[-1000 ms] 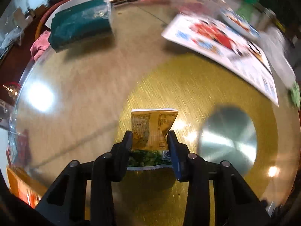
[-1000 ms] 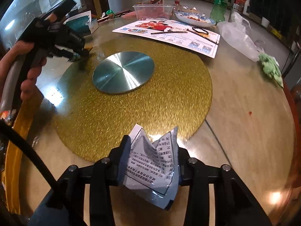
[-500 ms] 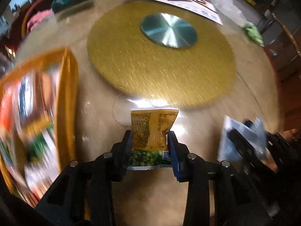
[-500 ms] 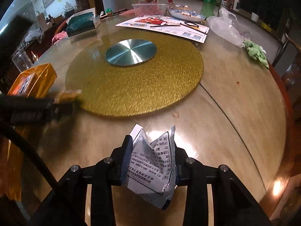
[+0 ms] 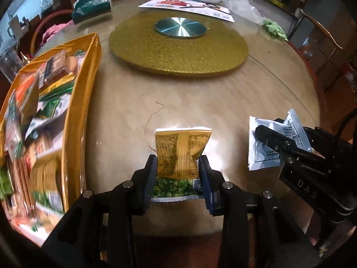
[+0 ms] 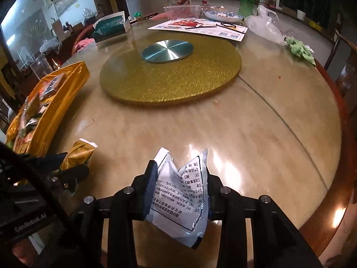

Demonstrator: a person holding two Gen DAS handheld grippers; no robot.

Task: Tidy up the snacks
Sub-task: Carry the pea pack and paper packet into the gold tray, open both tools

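Note:
My left gripper point(image 5: 177, 176) is shut on a yellow and green snack packet point(image 5: 181, 151), held above the near part of the round table. My right gripper point(image 6: 178, 183) is shut on a white and silver snack packet point(image 6: 180, 192); that packet point(image 5: 265, 145) also shows at the right of the left wrist view. An orange tray point(image 5: 82, 102) full of several snack packs stands at the left, close beside my left gripper. In the right wrist view the tray point(image 6: 53, 109) is at the left, with the left gripper's yellow packet point(image 6: 78, 154) near its front corner.
A gold turntable point(image 5: 178, 51) with a silver disc point(image 5: 180, 26) fills the table's middle. Behind it lie a printed sheet point(image 6: 200, 28), a teal box point(image 6: 109, 26), a plastic bag point(image 6: 265, 28), a green cloth point(image 6: 299, 49), bottles and a bowl. A chair point(image 5: 316, 31) stands at the right.
My left gripper has swung from over the turntable back toward the table's near edge, beside the orange tray. My right gripper has drawn back too. Both packets stay gripped.

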